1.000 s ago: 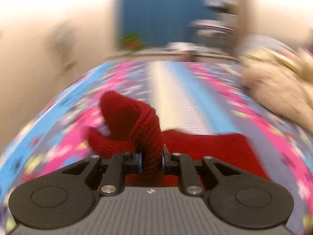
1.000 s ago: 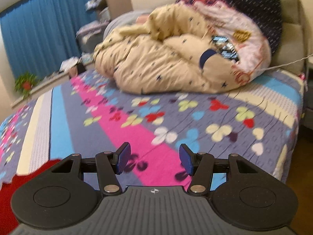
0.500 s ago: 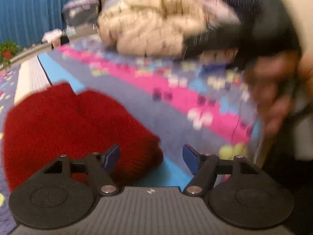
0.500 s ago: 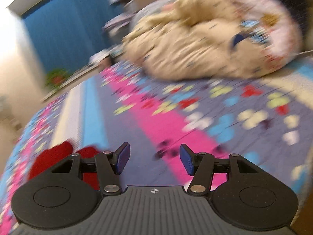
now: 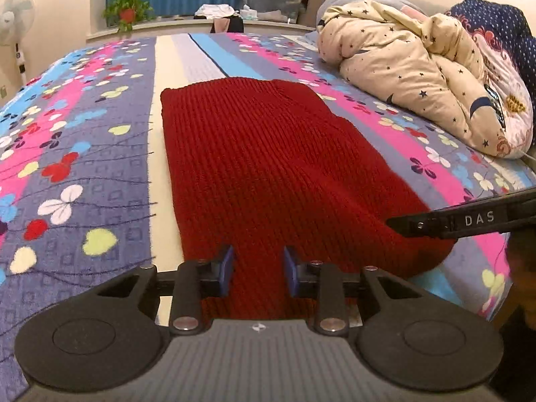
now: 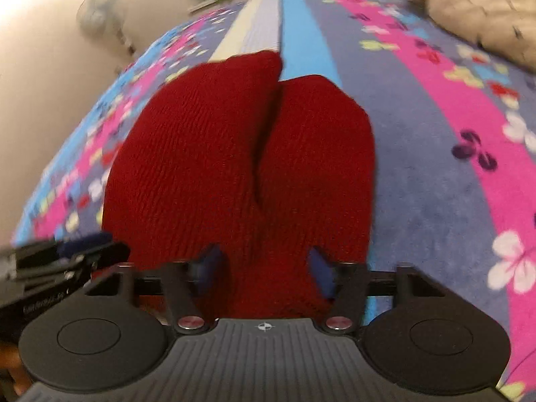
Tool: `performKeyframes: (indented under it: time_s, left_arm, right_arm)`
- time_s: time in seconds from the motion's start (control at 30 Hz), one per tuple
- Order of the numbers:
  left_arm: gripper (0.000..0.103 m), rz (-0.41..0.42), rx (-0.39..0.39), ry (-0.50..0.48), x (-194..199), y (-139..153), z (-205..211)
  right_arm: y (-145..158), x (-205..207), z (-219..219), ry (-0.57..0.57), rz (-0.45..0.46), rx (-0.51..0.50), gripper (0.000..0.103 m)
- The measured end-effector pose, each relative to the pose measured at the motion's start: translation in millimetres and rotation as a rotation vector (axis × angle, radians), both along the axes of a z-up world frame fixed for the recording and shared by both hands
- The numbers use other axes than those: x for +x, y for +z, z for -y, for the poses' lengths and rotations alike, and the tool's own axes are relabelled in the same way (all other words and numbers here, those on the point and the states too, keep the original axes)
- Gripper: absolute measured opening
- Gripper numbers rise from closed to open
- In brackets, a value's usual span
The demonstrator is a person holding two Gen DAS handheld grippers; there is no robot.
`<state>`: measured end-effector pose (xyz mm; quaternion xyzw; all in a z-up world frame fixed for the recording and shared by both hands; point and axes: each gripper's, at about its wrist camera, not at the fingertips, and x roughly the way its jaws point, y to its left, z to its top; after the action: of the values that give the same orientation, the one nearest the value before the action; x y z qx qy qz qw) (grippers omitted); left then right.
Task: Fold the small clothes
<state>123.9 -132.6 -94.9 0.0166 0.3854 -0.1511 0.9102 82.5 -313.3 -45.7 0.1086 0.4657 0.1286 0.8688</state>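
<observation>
Left gripper and right gripper each straddle the near edge of a red knitted garment, jaws closing with the knit between them, not yet pinched. The garment lies flat on the flowered bed; beyond, to the right, a bundled quilt.

Right hand-held gripper closing, jaws astride the red knit.

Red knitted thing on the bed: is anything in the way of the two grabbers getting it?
Nothing visible. The red knit garment already lies between the closing jaws of the left gripper and the right gripper, at its near edge.
</observation>
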Motion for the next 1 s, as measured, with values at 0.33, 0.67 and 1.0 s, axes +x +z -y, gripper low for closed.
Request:
performKeyframes:
  time_s: [0.33, 0.67, 1.0]
  left_arm:
    - [0.062, 0.106, -0.113, 0.005, 9, 46, 0]
    - [0.054, 0.025, 0.137, -0.281, 28, -18, 61]
    - [0.078, 0.049, -0.213, 0.029, 63, 32, -22]
  right_arm:
    - [59, -49, 87, -0.285, 0.29, 0.186, 0.0]
    - [38, -15, 59, -0.249, 0.22, 0.263, 0.072]
    - [11, 8, -6, 0.023, 0.073, 0.065, 0.022]
